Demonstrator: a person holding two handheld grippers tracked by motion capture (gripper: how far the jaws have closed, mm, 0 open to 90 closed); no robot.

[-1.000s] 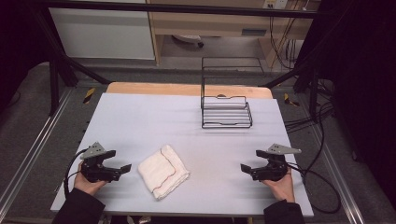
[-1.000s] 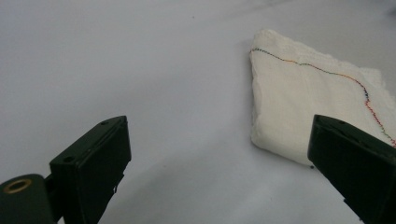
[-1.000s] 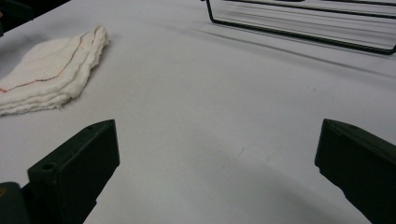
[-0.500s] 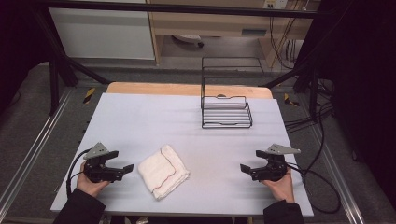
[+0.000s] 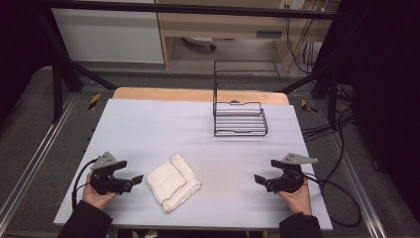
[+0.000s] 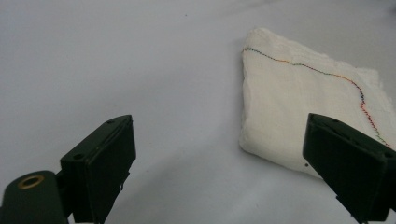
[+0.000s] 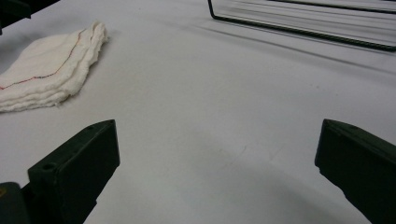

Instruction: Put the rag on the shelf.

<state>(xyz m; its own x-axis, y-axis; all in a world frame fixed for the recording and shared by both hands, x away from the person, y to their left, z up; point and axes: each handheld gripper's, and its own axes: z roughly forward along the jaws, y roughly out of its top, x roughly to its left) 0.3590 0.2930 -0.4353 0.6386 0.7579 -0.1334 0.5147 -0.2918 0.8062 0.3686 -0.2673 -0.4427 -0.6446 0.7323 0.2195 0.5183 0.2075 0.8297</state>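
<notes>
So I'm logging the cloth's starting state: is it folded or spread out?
Folded. The white cloth lies as a compact squarish pad on the table, with stacked layers at its edge in the right gripper view.

High view: overhead, facing forward-down over pale grey worktop (image 5: 198, 129). Claw views: low, close to surface; all share folded white cloth (image 5: 173, 181).

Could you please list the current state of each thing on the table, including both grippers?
Left gripper: open, empty, jaws pointing at the cloth.
Right gripper: open, empty, low over the table.
Cloth: folded, lying flat, apart from both grippers.
Wire rack: upright at the far side, empty.
Table: bare grey top.
</notes>
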